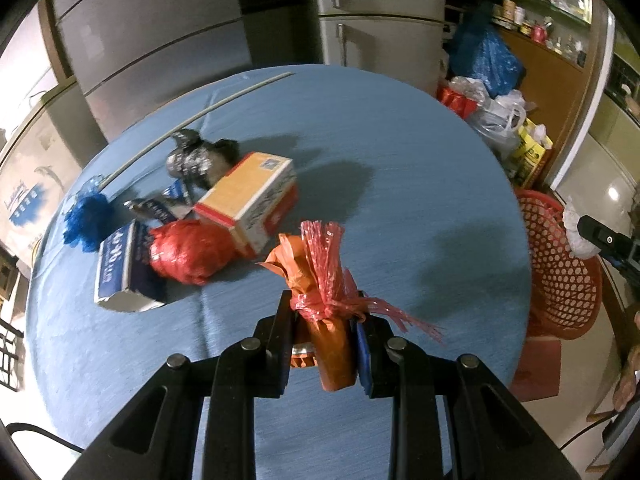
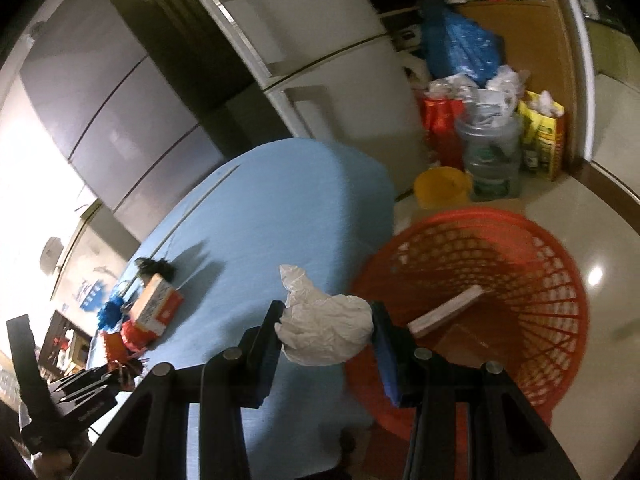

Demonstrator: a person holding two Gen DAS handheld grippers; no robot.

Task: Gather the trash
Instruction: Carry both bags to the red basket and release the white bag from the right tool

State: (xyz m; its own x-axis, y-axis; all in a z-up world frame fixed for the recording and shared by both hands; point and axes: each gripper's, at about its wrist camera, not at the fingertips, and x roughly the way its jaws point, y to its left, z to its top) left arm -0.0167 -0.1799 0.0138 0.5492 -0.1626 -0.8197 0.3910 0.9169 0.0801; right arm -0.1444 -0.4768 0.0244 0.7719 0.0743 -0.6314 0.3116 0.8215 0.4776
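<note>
My left gripper [image 1: 324, 320] is shut on an orange wrapper tied with red plastic strips [image 1: 324, 288] and holds it above the blue table [image 1: 400, 160]. My right gripper [image 2: 326, 320] is shut on a crumpled white plastic bag [image 2: 326, 330], at the table's edge beside the red perforated basket [image 2: 500, 264]. A flat pale box [image 2: 444, 314] lies inside the basket. On the table's left lie an orange-and-white carton [image 1: 248, 196], a red crumpled bag [image 1: 188, 250], a blue-and-white box [image 1: 118, 268], a blue tuft [image 1: 86, 220] and a dark crumpled wrapper [image 1: 196, 156].
The red basket [image 1: 560, 268] stands on the floor right of the table. Refrigerators [image 1: 376, 12] stand behind the table. Bags, a yellow bucket [image 2: 440, 188] and a clear water jug [image 2: 494, 156] crowd the far right floor. A thin rod [image 1: 192, 120] lies across the table's back left.
</note>
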